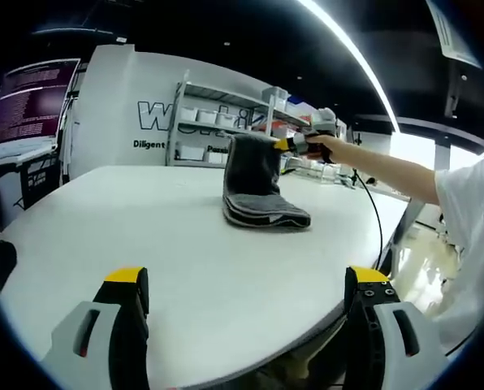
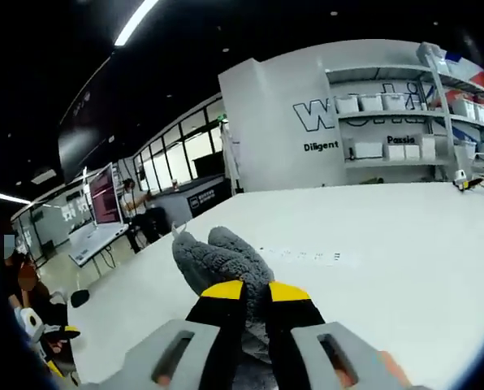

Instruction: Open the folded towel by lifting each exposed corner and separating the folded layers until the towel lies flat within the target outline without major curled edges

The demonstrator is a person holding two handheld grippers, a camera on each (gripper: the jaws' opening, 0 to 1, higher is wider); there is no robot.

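Currently our right gripper (image 2: 254, 291) pinches the grey towel (image 1: 254, 183) at frame centre above the table (image 1: 144, 219), left gripper (image 1: 246, 286) released; thin grip, so we risk it slipping.

Right gripper (image 2: 255, 291) jaws cover the towel (image 2: 222, 258) edge they pinch; I can't see it. Wall lettering (image 1: 167, 118) behind the towel is cut by shelving (image 1: 218, 122). Screen text (image 1: 32, 99), far left of the towel: unreadable.
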